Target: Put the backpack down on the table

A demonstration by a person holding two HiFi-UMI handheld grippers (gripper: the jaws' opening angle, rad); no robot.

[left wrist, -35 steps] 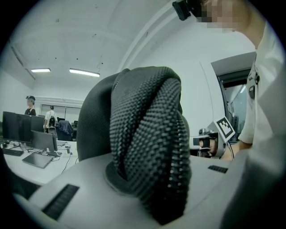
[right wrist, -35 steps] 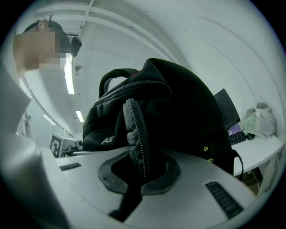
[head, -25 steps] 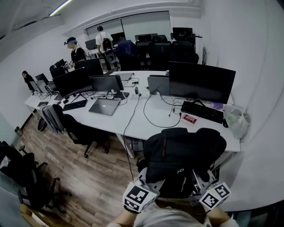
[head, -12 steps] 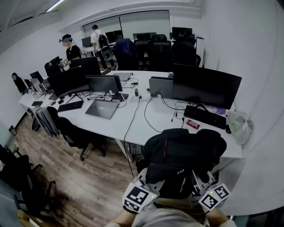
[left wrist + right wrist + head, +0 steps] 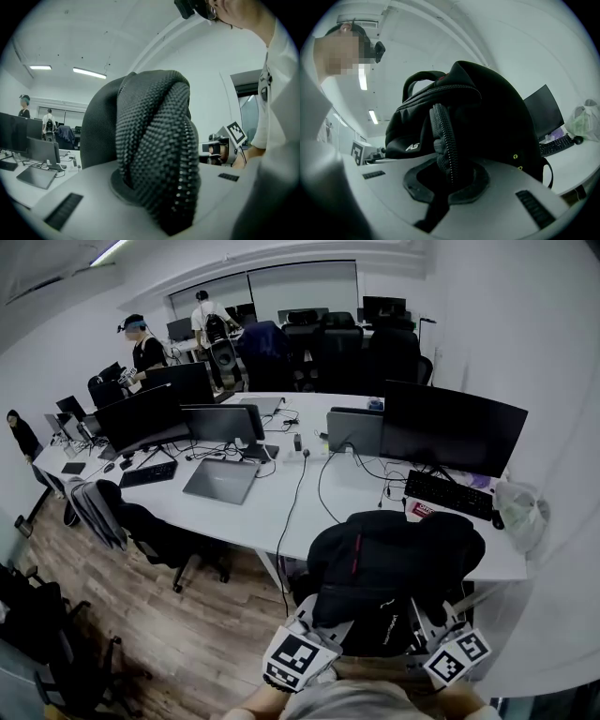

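A black backpack (image 5: 389, 573) hangs in the air in front of me, near the front edge of the white table (image 5: 281, 507). My left gripper (image 5: 323, 629) is shut on a padded mesh shoulder strap (image 5: 157, 154) of the backpack. My right gripper (image 5: 427, 634) is shut on another strap (image 5: 445, 140), with the backpack body (image 5: 487, 112) right behind it. In the head view the bag hides both pairs of jaws; only the marker cubes show below it.
A black monitor (image 5: 455, 432), a keyboard (image 5: 448, 495) and a white plastic bag (image 5: 520, 512) stand on the table's right end. A closed laptop (image 5: 220, 481), more monitors and cables fill the left part. Office chairs (image 5: 159, 535) stand on the wooden floor. People are at the far desks.
The whole view has drifted: the table's right end with monitor and keyboard sits a little further right, and the backpack stays in both grippers over the table's front edge.
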